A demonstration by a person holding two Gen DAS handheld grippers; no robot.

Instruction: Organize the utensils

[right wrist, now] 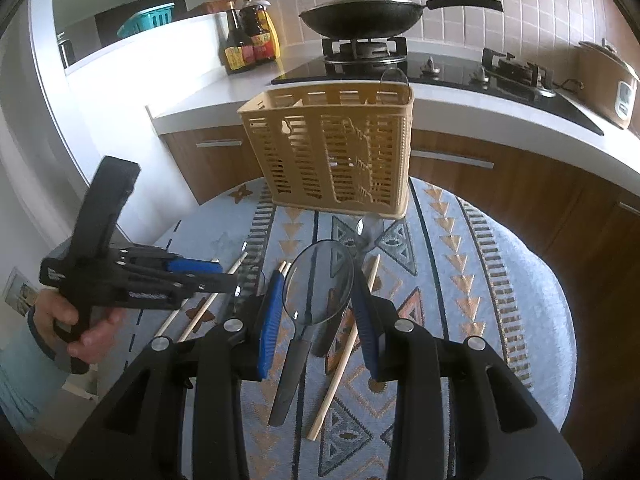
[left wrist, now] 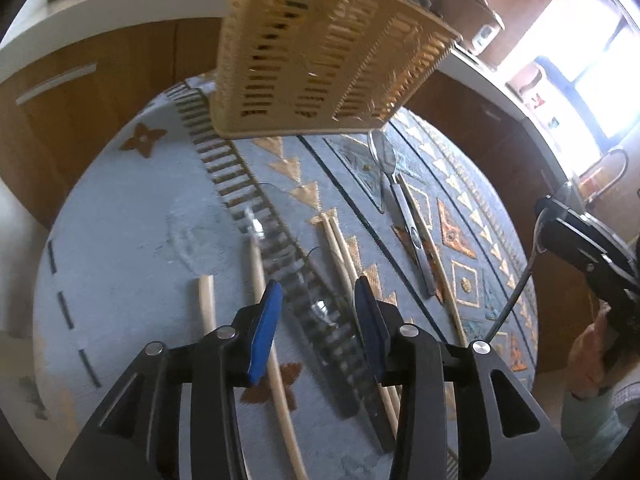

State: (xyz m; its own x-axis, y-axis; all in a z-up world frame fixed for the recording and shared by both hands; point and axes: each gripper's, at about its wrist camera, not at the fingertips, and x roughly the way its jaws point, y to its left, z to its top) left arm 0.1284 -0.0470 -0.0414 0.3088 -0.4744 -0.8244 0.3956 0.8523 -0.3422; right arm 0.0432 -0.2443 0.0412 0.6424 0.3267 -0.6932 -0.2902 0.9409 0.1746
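Note:
A tan slotted utensil basket (right wrist: 332, 148) stands at the far side of a round table covered with a blue patterned cloth (right wrist: 460, 280); it also shows in the left wrist view (left wrist: 320, 52). A metal spoon (right wrist: 316, 288) with a dark handle lies between my right gripper's (right wrist: 316, 320) open fingers; it also shows in the left wrist view (left wrist: 396, 204). Wooden chopsticks (right wrist: 344, 356) lie scattered on the cloth. My left gripper (left wrist: 316, 328) is open above chopsticks (left wrist: 340, 248) and a clear spoon (left wrist: 256, 220).
A wok (right wrist: 364, 12) sits on a gas stove (right wrist: 400, 64) behind the basket. Sauce bottles (right wrist: 248, 36) stand on the white counter. A rice cooker (right wrist: 608, 84) is at the far right. Wooden cabinets (right wrist: 500, 176) surround the table.

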